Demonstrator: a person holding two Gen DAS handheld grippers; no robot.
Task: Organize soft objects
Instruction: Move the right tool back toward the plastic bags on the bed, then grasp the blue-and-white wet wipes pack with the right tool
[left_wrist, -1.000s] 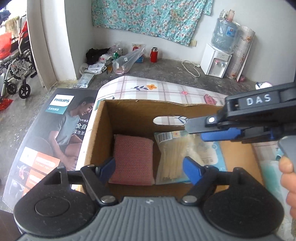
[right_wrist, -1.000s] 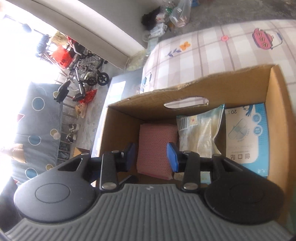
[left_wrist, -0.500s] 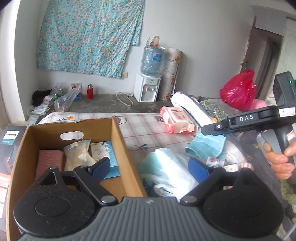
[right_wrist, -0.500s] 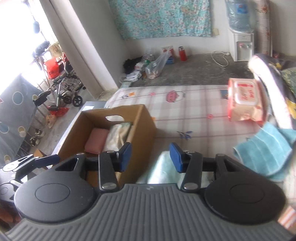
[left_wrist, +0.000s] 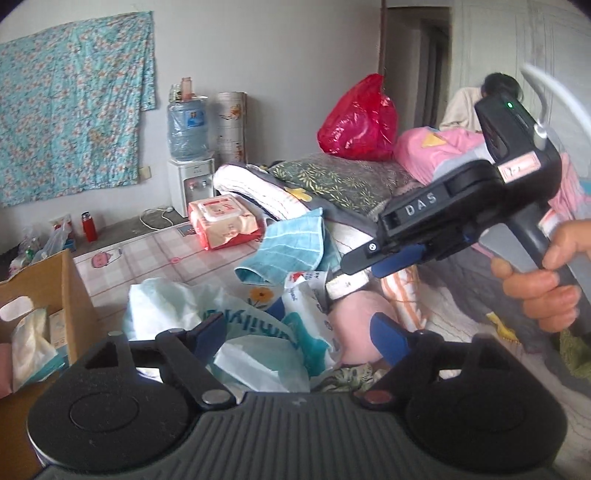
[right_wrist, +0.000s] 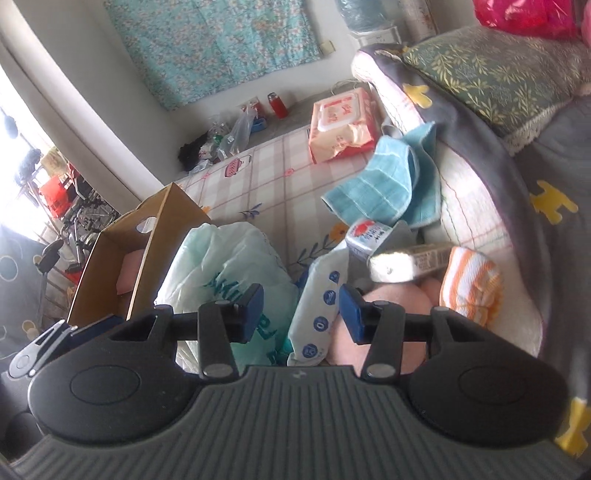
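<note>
Lived-in home bedroom: bed (right_wrist: 258, 184), pillow (right_wrist: 491, 74), water dispenser (left_wrist: 190, 177).

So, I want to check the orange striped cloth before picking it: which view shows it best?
The right wrist view: the striped cloth lies unobstructed beside the pink item. In the left wrist view only a strip of it shows, behind the right tool.

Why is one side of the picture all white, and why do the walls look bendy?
Right wrist view: bright daylight from the doorway washes out the left edge, and glare whitens the end of the small box. Both views: the fisheye lens curves straight walls. Left wrist view: evenly lit, with a blurred white cable top right.
</note>
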